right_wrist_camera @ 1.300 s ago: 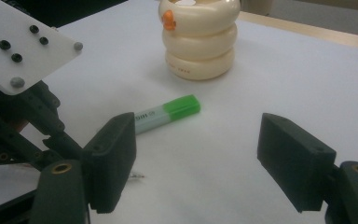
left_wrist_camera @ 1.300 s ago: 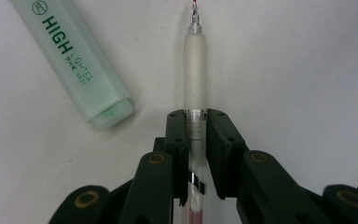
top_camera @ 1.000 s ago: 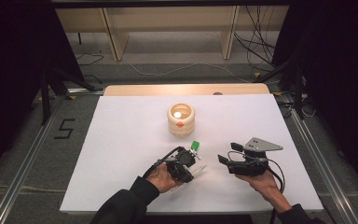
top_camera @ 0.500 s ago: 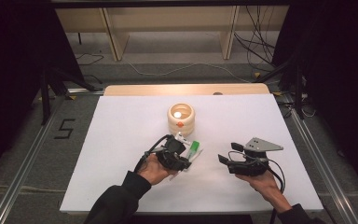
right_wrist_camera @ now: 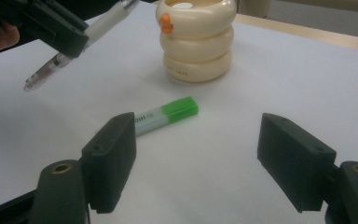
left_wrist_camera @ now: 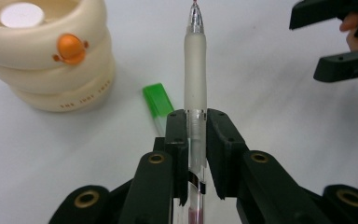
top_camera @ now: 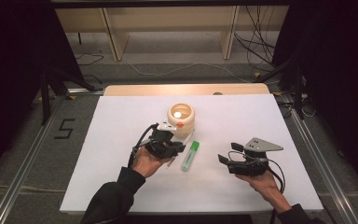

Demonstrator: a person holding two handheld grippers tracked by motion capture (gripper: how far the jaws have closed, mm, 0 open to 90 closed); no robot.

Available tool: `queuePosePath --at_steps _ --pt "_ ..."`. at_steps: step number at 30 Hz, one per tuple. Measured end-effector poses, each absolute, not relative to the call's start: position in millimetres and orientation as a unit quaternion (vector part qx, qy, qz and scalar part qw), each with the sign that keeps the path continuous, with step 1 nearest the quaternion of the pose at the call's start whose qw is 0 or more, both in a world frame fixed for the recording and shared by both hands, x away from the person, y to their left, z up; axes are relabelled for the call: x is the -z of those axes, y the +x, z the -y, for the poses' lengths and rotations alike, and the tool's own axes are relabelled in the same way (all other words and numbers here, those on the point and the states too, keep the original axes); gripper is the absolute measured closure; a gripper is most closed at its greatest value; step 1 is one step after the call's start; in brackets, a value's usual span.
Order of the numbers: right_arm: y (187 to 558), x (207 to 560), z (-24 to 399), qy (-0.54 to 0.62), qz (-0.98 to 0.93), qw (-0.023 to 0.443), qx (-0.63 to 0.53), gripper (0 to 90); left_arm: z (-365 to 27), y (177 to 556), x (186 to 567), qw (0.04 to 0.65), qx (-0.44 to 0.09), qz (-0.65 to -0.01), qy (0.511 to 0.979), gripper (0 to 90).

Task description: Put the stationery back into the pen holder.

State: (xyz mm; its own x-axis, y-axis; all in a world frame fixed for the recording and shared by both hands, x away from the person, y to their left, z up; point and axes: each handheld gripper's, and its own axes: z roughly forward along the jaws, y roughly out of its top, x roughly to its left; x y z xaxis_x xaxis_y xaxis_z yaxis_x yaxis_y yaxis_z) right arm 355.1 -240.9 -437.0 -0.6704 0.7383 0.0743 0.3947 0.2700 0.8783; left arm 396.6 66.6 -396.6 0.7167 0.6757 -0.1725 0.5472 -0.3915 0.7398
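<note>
Pen point(left_wrist_camera: 195, 88): clear plastic, frosted rubbery grip. Holder point(top_camera: 181, 119): glossy cream plastic. Highlighter point(right_wrist_camera: 165, 115): smooth plastic. Table point(top_camera: 270, 130): matt white.

Highlighter point(top_camera: 190, 155) lies between grippers; table point(top_camera: 270, 126) elsewhere seemingly open.

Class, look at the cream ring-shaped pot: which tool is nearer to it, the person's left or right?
Left. The left tool, clamping a pen, sits right beside the pot; the right tool waits farther off, beyond the green highlighter.

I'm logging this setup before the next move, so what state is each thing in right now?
pen: clamped in the left gripper, lifted off the table
green highlighter: capped, lying flat
cream holder: upright, top open
right gripper: open, empty
</note>
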Motion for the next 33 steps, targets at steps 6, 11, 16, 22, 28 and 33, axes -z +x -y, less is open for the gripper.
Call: queuePosePath --at_steps 6,11,16,22,28,33 --pt "355.2 437.4 240.4 0.366 -0.777 0.177 -0.481 29.0 -82.3 405.9 387.2 0.448 -0.094 -0.39 0.799 79.1" --pt "355.4 437.2 240.8 0.365 -0.777 0.178 -0.481 29.0 -91.0 415.0 381.3 0.466 -0.098 -0.399 0.784 79.1" --pt "355.5 437.3 240.8 0.365 -0.777 0.177 -0.482 28.9 -92.2 421.9 376.7 0.481 -0.105 -0.403 0.771 79.1" --pt "355.3 437.2 240.7 0.365 -0.776 0.177 -0.483 28.9 -89.2 430.8 369.8 0.494 -0.115 -0.402 0.762 79.1" --pt "354.9 437.2 240.6 0.367 -0.776 0.175 -0.482 28.9 -89.7 441.6 363.4 0.508 -0.123 -0.408 0.748 79.1" --pt "354.8 437.5 240.7 0.367 -0.778 0.174 -0.48 28.9 -92.9 450.4 363.0 0.521 -0.12 -0.423 0.731 79.1"
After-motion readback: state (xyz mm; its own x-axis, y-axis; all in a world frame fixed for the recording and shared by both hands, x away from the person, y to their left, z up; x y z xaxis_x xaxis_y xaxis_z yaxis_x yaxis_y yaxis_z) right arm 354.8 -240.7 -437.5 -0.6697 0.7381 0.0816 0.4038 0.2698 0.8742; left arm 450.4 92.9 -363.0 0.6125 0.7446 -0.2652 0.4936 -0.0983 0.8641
